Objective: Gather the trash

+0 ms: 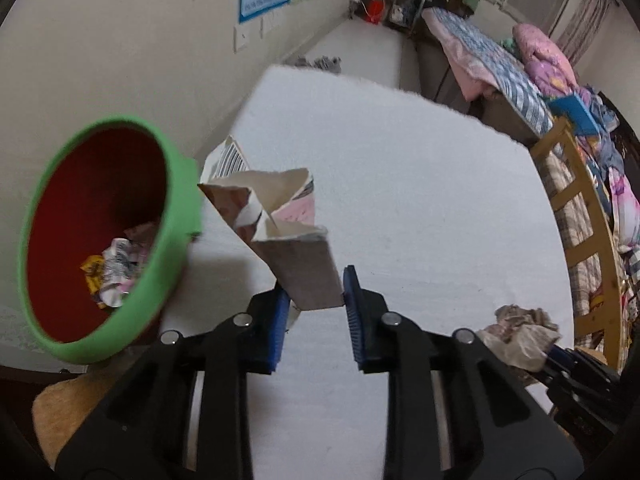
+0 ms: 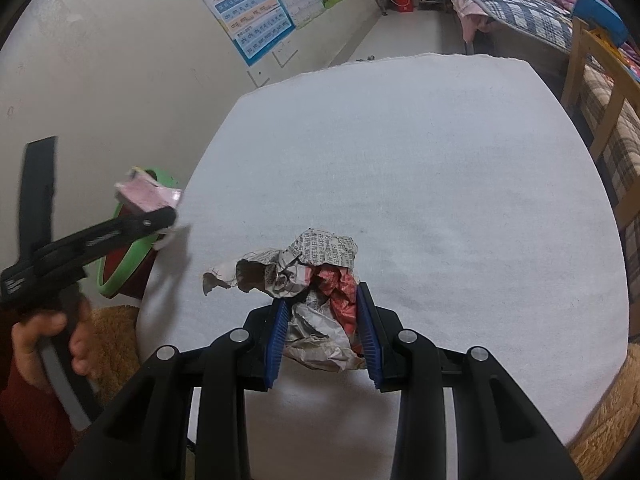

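Observation:
My left gripper [image 1: 314,304] is shut on the lower end of a folded pink-and-white carton piece [image 1: 280,208]. The carton's upper end reaches to the rim of the green bin [image 1: 168,268] with the red inside, which stands off the table's left edge. Crumpled wrappers [image 1: 116,268] lie in the bin. In the right wrist view the left gripper [image 2: 160,216] holds the carton [image 2: 146,196] over the bin's rim [image 2: 120,280]. My right gripper [image 2: 320,300] is shut on a crumpled newspaper wad [image 2: 316,256] with a red scrap, just above the white table top.
A white cover [image 2: 400,160] lies over the table. A bed with a wooden frame [image 1: 572,200] stands on the right, and posters [image 2: 248,12] hang on the wall. A tan fluffy cushion [image 2: 116,344] sits by the table's near left, beside a person's hand [image 2: 48,332].

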`<action>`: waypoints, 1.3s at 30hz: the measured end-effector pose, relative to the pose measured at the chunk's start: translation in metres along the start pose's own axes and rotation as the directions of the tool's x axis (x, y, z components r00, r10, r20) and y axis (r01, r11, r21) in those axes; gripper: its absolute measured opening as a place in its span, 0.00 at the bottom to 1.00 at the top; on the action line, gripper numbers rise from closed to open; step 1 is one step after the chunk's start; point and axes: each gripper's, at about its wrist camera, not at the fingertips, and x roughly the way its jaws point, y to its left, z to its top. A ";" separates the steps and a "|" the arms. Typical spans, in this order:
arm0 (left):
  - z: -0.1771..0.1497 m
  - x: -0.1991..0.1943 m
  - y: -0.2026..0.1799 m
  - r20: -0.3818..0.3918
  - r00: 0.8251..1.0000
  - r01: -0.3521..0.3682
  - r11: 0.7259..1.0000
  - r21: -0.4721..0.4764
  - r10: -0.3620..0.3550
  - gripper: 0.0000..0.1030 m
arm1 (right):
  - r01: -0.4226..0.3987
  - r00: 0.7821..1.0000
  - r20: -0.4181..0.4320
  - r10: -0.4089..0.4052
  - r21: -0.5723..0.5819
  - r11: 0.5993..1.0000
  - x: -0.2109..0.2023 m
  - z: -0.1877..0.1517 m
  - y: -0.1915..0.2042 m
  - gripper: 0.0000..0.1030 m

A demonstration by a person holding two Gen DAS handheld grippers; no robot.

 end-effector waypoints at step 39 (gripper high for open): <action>0.010 -0.072 0.152 0.170 0.965 -0.130 0.930 -0.345 0.199 0.85 | -0.117 0.982 0.108 0.157 -0.308 0.944 0.039 0.090 0.195 0.81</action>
